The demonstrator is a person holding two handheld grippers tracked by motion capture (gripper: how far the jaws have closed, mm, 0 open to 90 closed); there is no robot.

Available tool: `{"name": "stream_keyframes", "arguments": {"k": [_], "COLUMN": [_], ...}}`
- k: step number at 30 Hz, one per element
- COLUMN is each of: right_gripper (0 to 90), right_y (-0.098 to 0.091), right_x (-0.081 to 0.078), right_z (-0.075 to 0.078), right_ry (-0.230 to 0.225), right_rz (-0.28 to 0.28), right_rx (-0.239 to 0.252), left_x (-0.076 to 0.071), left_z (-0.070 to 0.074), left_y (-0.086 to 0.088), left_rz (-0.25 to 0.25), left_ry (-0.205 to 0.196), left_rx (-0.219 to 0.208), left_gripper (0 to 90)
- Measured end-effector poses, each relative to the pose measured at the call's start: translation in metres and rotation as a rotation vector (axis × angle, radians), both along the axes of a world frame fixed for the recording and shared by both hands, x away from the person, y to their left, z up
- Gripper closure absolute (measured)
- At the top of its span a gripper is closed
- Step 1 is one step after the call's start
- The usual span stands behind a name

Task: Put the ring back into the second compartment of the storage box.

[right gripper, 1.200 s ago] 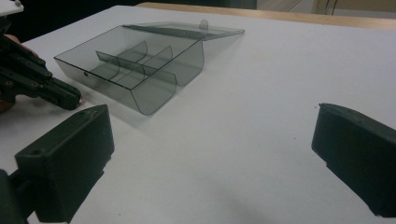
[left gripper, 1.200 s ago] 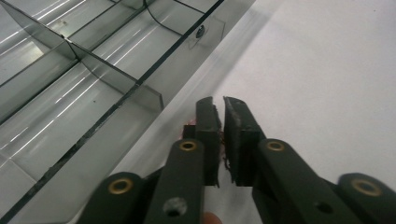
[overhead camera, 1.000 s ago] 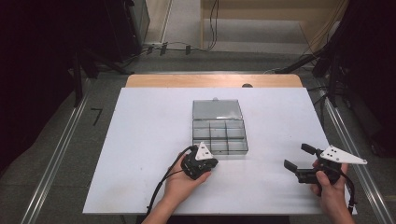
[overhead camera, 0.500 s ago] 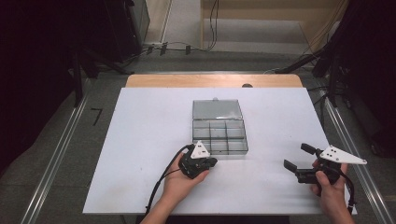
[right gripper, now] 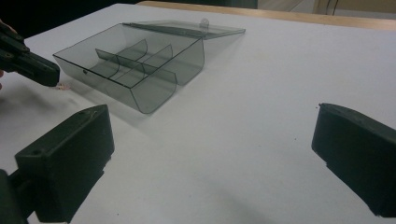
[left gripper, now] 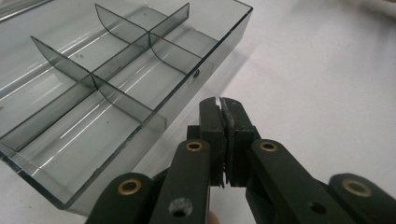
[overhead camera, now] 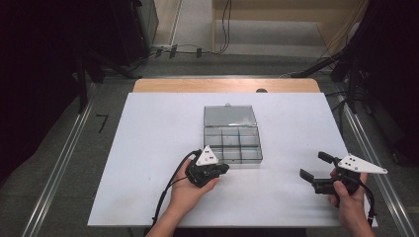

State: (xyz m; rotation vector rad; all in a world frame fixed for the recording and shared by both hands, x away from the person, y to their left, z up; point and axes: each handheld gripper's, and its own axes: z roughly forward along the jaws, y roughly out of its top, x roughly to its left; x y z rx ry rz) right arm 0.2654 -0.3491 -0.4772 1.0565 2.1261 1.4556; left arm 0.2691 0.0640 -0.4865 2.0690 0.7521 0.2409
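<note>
A clear grey plastic compartment box (overhead camera: 232, 144) stands in the middle of the white table (overhead camera: 148, 128), its lid (overhead camera: 230, 116) swung open and lying flat behind it. Its compartments (left gripper: 116, 79) look empty. My left gripper (overhead camera: 223, 168) is shut, its tips just off the box's near left corner. In the left gripper view the jaws (left gripper: 219, 105) press together, with a thin pale sliver at the tip that I cannot identify. My right gripper (overhead camera: 314, 165) is open wide near the table's front right, with nothing between its jaws (right gripper: 210, 154). It points toward the box (right gripper: 135, 60) and the left gripper (right gripper: 28, 63).
A tiny pinkish speck (right gripper: 60, 86) lies on the table under the left gripper's tip. A wooden strip (overhead camera: 227, 85) runs along the table's far edge. Dark stands and cables surround the table.
</note>
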Motion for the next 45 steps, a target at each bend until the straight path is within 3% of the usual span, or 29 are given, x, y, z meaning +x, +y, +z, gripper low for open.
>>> {"name": "stream_keyframes", "arguments": {"k": [26,36,45], "right_gripper": [0.0,0.0,0.0], "right_y": [0.002,0.003,0.003], "right_x": [-0.001,-0.001,-0.002], "right_z": [0.0,0.0,0.001], "right_ry": [-0.006,-0.009,-0.006], "right_rz": [0.005,0.009,0.009], "right_rx": [0.002,0.004,0.009], "left_x": [0.005,0.013,0.025], "left_z": [0.015,0.028,0.033], "left_y": [0.002,0.001,0.001], "left_rz": [-0.001,-0.002,0.008], "left_ry": [-0.006,-0.012,0.006], "left_rx": [-0.057,-0.071,-0.1], "left_gripper": [88.2,88.2,88.2]}}
